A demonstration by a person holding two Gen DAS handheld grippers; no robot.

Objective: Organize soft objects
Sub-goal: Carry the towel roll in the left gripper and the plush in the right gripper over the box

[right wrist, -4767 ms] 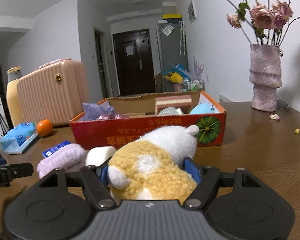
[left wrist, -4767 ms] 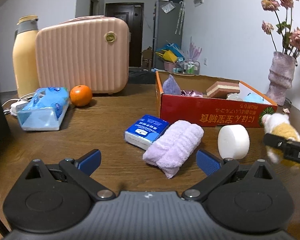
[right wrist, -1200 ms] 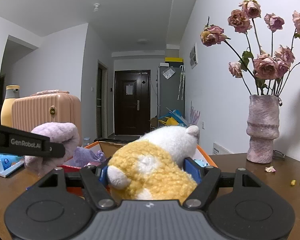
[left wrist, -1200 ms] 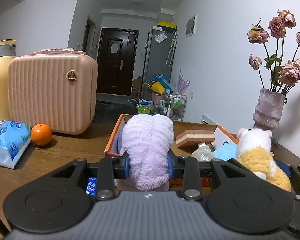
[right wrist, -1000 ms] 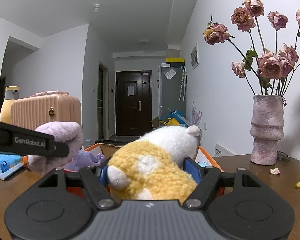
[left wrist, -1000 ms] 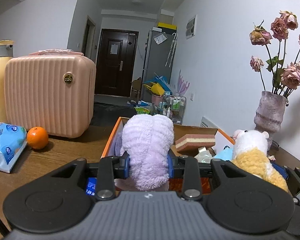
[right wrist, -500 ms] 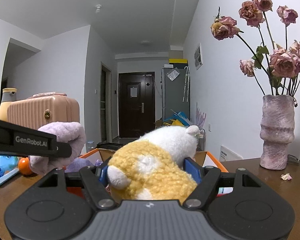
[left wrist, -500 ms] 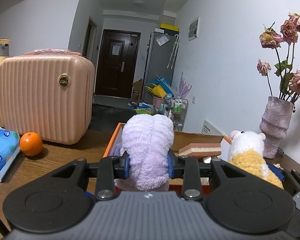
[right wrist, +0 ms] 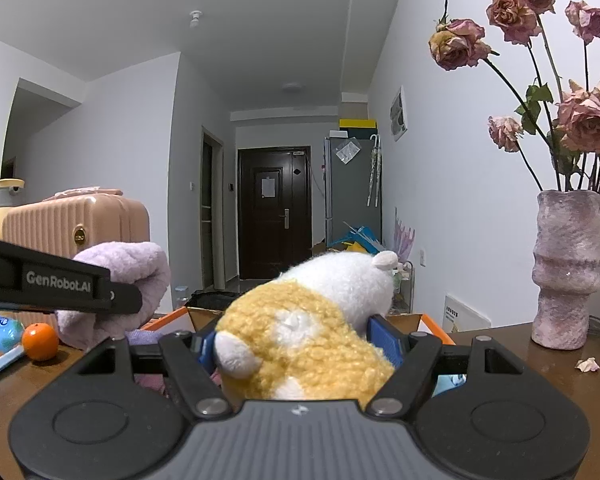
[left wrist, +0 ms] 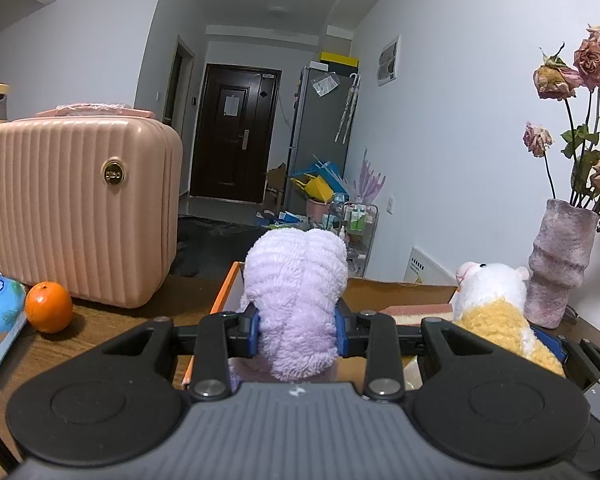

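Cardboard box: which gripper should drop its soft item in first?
Left, probably. The left gripper holds the lilac towel over the cardboard box; the right gripper with the plush toy looks nearer the box's end.

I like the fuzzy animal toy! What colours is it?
The fluffy plush animal toy is white and yellow, clearest in the right wrist view.

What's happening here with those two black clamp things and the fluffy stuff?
A person is tidying soft things with two hand-held grippers. The left gripper is clamped on a rolled lilac towel, the right gripper on a yellow-and-white plush toy. Both are held up over the near end of an open cardboard box on the wooden table; neither is released.
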